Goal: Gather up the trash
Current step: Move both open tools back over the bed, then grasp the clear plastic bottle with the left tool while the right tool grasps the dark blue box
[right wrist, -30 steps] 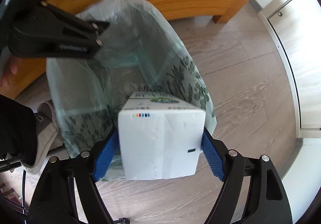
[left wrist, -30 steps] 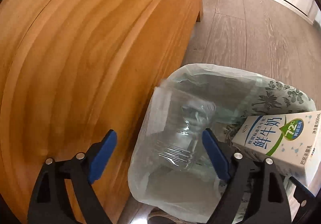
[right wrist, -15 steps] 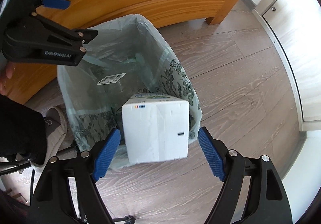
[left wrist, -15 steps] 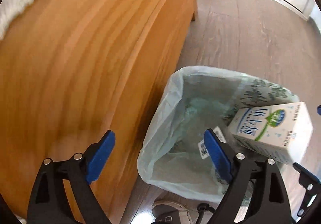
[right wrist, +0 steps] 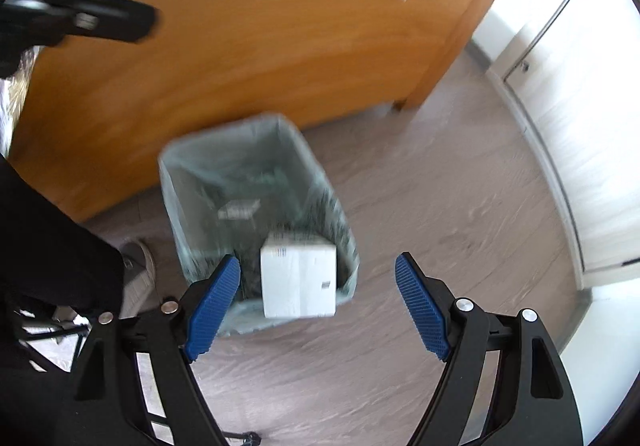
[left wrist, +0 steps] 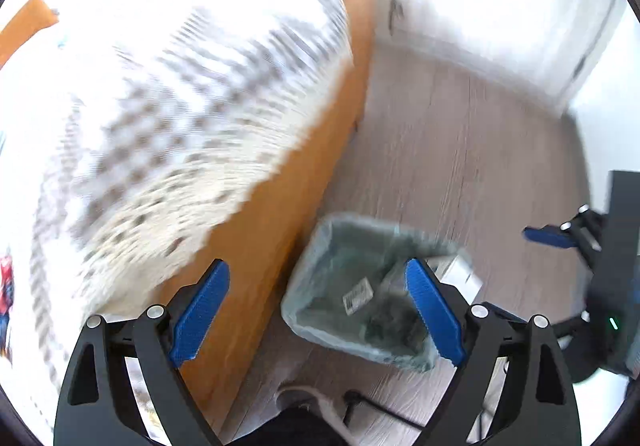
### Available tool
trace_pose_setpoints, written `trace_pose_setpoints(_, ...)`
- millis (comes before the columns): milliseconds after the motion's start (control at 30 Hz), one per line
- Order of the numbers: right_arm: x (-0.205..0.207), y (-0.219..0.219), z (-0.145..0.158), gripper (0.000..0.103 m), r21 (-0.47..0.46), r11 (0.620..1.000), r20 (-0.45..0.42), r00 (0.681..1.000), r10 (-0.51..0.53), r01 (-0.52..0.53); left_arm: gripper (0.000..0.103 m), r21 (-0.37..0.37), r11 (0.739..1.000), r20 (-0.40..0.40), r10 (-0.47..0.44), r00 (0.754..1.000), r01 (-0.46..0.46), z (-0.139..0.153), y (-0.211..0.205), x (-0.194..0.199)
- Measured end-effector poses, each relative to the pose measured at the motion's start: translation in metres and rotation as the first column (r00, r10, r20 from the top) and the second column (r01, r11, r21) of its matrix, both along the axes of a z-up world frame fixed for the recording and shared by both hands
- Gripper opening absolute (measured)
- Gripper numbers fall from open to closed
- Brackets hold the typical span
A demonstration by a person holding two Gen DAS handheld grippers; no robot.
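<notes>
Hovering over lined bin (right wrist: 256, 214) | right hand-held gripper (right wrist: 318, 306) spread, empty | left hand-held gripper (left wrist: 318, 316) spread, empty | milk carton (right wrist: 298, 278) inside bin, binned as trash

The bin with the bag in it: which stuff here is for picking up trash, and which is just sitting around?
For the job:
- bin, lined with a bag
- white carton at its near edge
- labelled clear trash inside
- left tongs and right tongs, both open and empty

Just around:
- wooden bed frame
- patterned blanket
- shoe
- floor
</notes>
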State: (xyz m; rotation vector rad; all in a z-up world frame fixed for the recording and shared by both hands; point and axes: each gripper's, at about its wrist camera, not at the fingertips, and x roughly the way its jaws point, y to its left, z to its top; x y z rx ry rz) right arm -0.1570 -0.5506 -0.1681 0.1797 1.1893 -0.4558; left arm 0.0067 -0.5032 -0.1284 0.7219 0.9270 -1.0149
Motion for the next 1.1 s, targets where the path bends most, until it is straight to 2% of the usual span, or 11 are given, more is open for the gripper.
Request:
trace_pose_setpoints(133,0.020,0.008,0.062,0.077,-0.088,0.995,0.081,0.995,0.056,-0.048,0.094,-0.115,0.987,0.114,0.122,0.986,-0.109,0.066,0.055,0.022)
trace_pose_setpoints(233,0.044,0.023,0.109,0.077,-0.148,0.983,0.146,0.981,0.129,-0.107,0.095,-0.240,0.958,0.147,0.196,0.969,-0.158,0.109,0.103,0.039)
trace_pose_setpoints(367,0.082,0.057,0.170,0.082,-0.218,0.957,0.279,0.928,0.248,-0.190,0.095,-0.365,0.910,0.179,0.275,0.945,-0.196,0.156,0.169,0.067)
trace_pose_setpoints(533,0.147,0.115,0.221,0.083,-0.276,0.909,0.421,0.810,0.407,-0.314,0.095,-0.448,0.819,0.180,0.475,0.862,-0.358,0.188,0.256,0.123)
trace_pose_setpoints(667,0.212,0.169,0.244,0.083,-0.307,0.858,0.450,0.732,0.512,-0.411,0.096,-0.475,0.727,0.182,0.633,0.752,-0.497,0.189,0.334,0.158)
trace_pose_setpoints(733,0.243,0.198,0.250,0.083,-0.331,0.827,0.442,0.699,0.562,-0.455,0.096,-0.491,0.668,0.139,0.693,0.707,-0.559,0.189,0.375,0.181)
trace_pose_setpoints(833,0.285,0.239,0.254,0.083,-0.354,0.778,0.418,0.657,0.628,-0.519,0.095,-0.453,0.504,-0.011,0.822,0.570,-0.736,0.159,0.430,0.226)
trace_pose_setpoints(900,0.305,0.265,0.253,0.083,-0.376,0.740,0.396,0.626,0.672,-0.558,0.082,-0.413,0.416,-0.141,0.850,0.508,-0.810,0.130,0.460,0.250)
trace_pose_setpoints(1000,0.331,0.298,0.249,0.083,-0.411,0.676,0.345,0.582,0.736,-0.612,0.055,-0.342,0.368,-0.286,0.836,0.468,-0.865,0.094,0.485,0.279)
trace_pose_setpoints(1033,0.341,0.310,0.247,0.083,-0.419,0.656,0.326,0.570,0.754,-0.629,0.052,-0.327,0.358,-0.330,0.824,0.460,-0.875,0.088,0.488,0.285)
trace_pose_setpoints(1100,0.353,0.325,0.242,0.083,-0.426,0.621,0.305,0.542,0.783,-0.658,0.052,-0.336,0.353,-0.412,0.778,0.474,-0.873,0.083,0.488,0.290)
